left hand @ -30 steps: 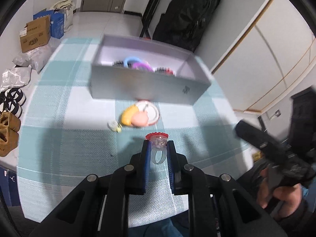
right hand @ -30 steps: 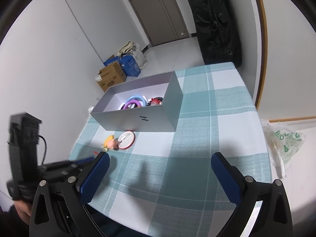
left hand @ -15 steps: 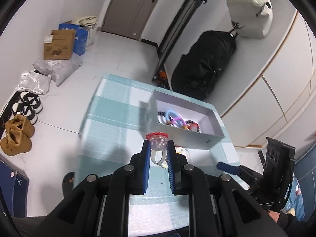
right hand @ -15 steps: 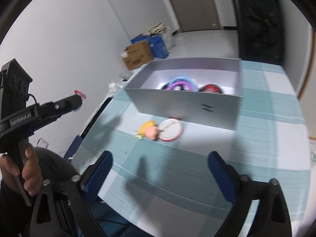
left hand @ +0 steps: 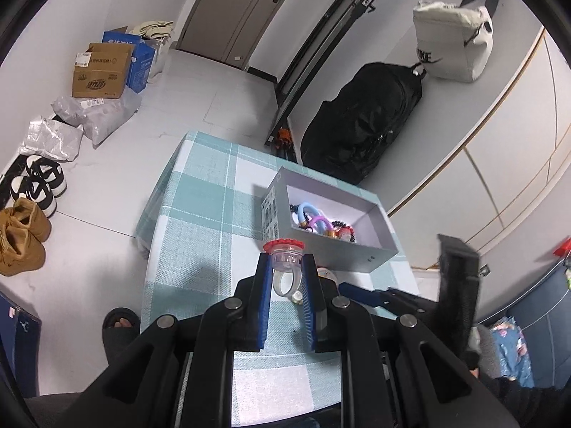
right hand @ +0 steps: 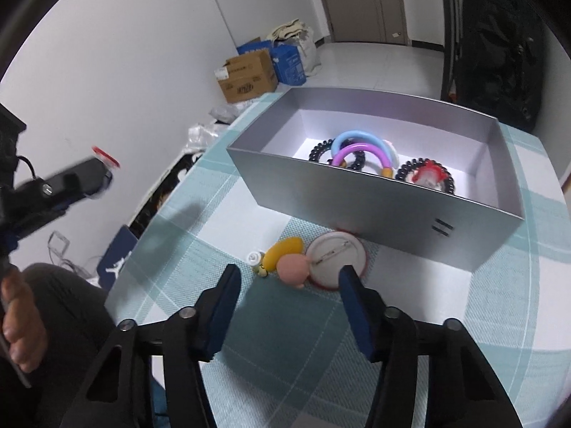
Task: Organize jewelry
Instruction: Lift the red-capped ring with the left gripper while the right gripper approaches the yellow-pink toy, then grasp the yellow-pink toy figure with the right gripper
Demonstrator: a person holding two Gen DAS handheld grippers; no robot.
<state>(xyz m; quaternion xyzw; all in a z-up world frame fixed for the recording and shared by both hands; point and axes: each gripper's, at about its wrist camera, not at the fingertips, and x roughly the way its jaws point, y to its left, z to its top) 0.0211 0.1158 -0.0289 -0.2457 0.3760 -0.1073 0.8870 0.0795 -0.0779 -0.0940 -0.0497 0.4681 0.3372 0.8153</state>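
Note:
My left gripper (left hand: 286,265) is shut on a clear plastic ring with a red top (left hand: 284,255) and holds it in the air, short of the grey box (left hand: 333,260). That box (right hand: 374,207) holds coloured bangles (right hand: 360,149), black coil hair ties and another red-topped ring (right hand: 426,174). In front of the box lie a round white badge (right hand: 335,258), a yellow and pink charm (right hand: 289,258) and a small white piece (right hand: 254,258). My right gripper (right hand: 289,280) hovers just above these; its jaws are closing, apart from the charm and badge. The left gripper (right hand: 96,171) shows blurred at the left.
The table (left hand: 200,221) has a teal and white checked cloth. On the floor sit cardboard boxes (left hand: 101,71), plastic bags and shoes (left hand: 21,239). A black bag (left hand: 360,132) leans by the wall. A person's sandalled foot (left hand: 119,322) is by the table's near edge.
My left gripper has risen and swung left with the ring, so the box now lies to its right. My right gripper has come down over the badge and charm, its jaws narrowing.

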